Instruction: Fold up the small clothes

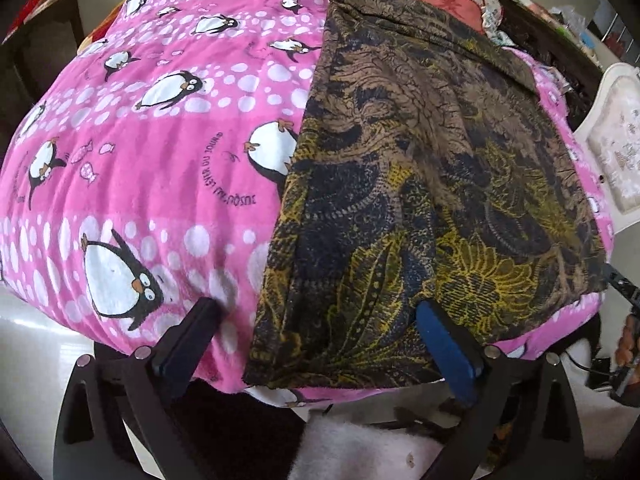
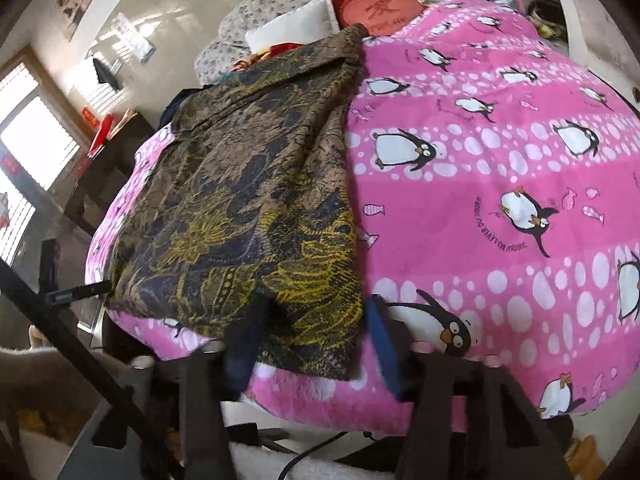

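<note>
Patterned garment spread on penguin blanket, both hand-held grippers at its near hem

Fleece covers the whole work surface: a bright pink plush blanket (image 1: 152,184) printed with black-and-white penguins and white dots, draped over a bed whose near edge falls away toward pale floor. In the left wrist view the blanket fills the left half, and to its right lies the brown, black and mustard-yellow paisley-print garment (image 1: 420,184), spread flat with its narrow end far away and its wide hem toward the camera. The left hand-held gripper (image 1: 320,320) stands with its jaws spread wide; its left finger rests over pink fleece just beside the garment's left edge, and its blue-padded right finger sits over the patterned cloth, so the hem's left corner lies between them without being pinched. At the far right a white padded chair back (image 1: 616,148) stands beside the bed.

In the right wrist view the same garment (image 2: 240,208) lies on the left part of the blanket (image 2: 500,184), with a red cushion (image 2: 380,8) and a white pillow (image 2: 296,26) beyond its far end. The right hand-held gripper (image 2: 316,320) is at a middling width, blurred; its fingers stand on either side of the hem's right corner, and the cloth between them looks loose, not clamped.
</note>
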`<act>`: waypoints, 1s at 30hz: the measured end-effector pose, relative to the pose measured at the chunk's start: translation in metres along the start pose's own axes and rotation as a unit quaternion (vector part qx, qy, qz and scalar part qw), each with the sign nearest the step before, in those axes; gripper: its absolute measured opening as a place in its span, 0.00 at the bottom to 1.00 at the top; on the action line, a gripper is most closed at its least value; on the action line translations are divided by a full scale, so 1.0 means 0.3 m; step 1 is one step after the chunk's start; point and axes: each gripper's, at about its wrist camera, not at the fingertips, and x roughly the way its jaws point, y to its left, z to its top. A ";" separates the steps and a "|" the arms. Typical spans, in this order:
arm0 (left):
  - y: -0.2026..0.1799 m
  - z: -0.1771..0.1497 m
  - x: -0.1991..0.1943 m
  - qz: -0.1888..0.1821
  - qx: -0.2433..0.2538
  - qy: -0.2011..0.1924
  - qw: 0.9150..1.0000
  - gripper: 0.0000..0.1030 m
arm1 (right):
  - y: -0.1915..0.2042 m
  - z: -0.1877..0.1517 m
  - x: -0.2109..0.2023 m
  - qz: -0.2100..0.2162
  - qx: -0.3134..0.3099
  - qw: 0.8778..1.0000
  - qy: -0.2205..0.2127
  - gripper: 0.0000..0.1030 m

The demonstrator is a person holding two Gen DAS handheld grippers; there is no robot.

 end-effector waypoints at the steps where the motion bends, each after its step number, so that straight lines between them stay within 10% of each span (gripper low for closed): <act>1: -0.003 0.000 0.001 0.006 0.000 0.000 1.000 0.96 | -0.006 -0.002 -0.005 0.009 0.001 1.000 0.002 0.37; 12: -0.025 -0.010 0.007 0.034 0.005 -0.011 0.999 0.96 | 0.052 0.007 0.038 0.025 -0.038 0.999 0.020 0.36; 15: -0.029 -0.012 0.009 0.040 0.011 -0.012 0.999 0.92 | 0.053 0.011 0.042 0.021 -0.041 0.999 0.017 0.21; 18: -0.049 -0.024 -0.020 0.047 0.035 -0.013 0.998 0.64 | 0.026 0.017 0.031 0.040 -0.015 0.999 0.013 0.09; 21: -0.074 -0.020 -0.055 0.015 0.073 0.003 0.997 0.12 | 0.006 0.027 0.008 0.099 0.013 0.995 0.001 0.08; 30: -0.066 0.141 -0.234 -0.090 0.077 -0.031 0.992 0.07 | 0.067 0.180 -0.074 0.193 0.000 0.980 -0.052 0.07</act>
